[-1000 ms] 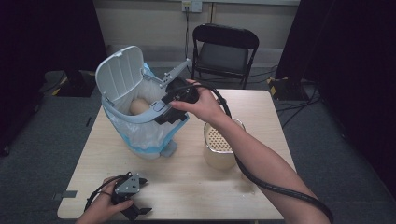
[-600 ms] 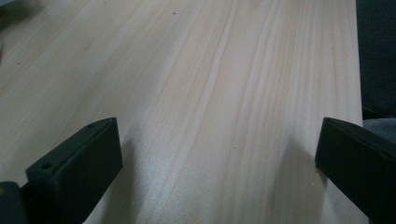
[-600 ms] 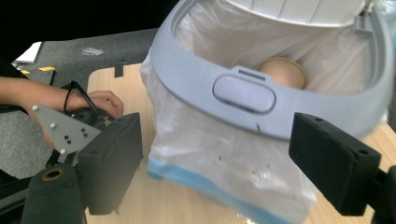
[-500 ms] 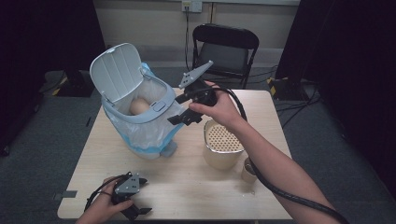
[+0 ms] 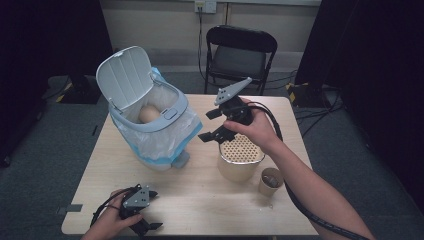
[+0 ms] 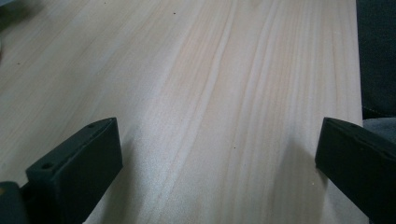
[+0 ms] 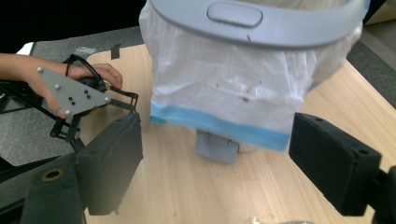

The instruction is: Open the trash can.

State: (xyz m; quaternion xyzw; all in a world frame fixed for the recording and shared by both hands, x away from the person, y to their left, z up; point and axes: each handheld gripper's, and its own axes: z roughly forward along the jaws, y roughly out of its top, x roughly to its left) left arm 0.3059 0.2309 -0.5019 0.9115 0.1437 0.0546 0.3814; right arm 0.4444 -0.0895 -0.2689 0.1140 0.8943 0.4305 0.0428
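A grey pedal bin stands at the table's back left with its white lid up. It is lined with a white and blue bag, and a beige round thing lies inside. My right gripper hangs in the air right of the bin, over a beige pot; its jaws have just been opening and nothing is between them. In the right gripper view the right gripper faces the bag and the bin's pedal. My left gripper rests open at the front edge, on bare wood.
A beige pot with a perforated top stands right of centre, with a paper cup beside it. A black folding chair stands behind the table. In the right gripper view the other hand holds the left gripper.
My right gripper has drawn away from the bin's rim, moving right and slightly down over the beige pot. The left gripper has kept still.
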